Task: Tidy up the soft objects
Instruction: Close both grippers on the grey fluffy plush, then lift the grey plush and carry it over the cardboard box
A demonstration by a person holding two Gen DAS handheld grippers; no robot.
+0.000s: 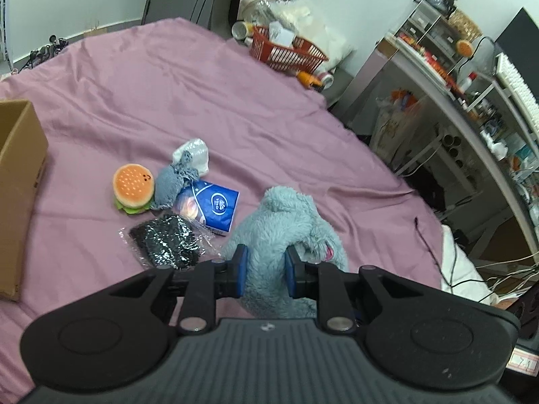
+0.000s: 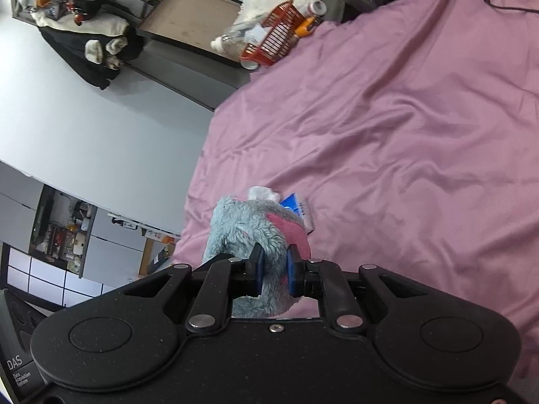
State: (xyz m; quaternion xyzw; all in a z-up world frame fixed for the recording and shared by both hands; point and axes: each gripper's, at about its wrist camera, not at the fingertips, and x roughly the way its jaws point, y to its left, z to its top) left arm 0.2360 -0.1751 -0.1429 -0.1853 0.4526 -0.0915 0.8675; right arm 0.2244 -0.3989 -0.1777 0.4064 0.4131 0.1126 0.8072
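In the left wrist view, the left gripper (image 1: 266, 271) has its blue pads pressed into a fluffy blue-grey plush toy (image 1: 286, 229), gripping a fold of its fur. The toy's long axis runs away from the gripper, and its rounded far end rises above the fingertips, over the pink bedsheet (image 1: 235, 107); a small pink patch shows at its right side, just beyond the right finger. Ahead and to the left of the gripper, a cluster lies on the sheet: a black item in clear plastic wrap (image 1: 166, 244) nearest, a blue tissue pack (image 1: 212, 207) beyond it, then a grey knitted piece (image 1: 170, 183), a white sock (image 1: 193, 155) and a burger plush (image 1: 133, 188). Far to the left stands an open cardboard box (image 1: 18, 181); its inside cannot be seen. Far ahead, at the bed's edge, a red wire basket (image 1: 286, 52) holds white paper or packets.

In the right wrist view, the right gripper (image 2: 273, 271) is likewise clamped on the plush toy (image 2: 242, 232), the pads squeezing its fur narrowly. The toy extends straight ahead from the fingertips, with a pink patch on its right side by the right finger. Just beyond it, the tissue pack (image 2: 296, 208) peeks out on the bedsheet (image 2: 387, 128). Far ahead, the red basket (image 2: 273, 42) sits tilted at the bed's edge, with packets inside.
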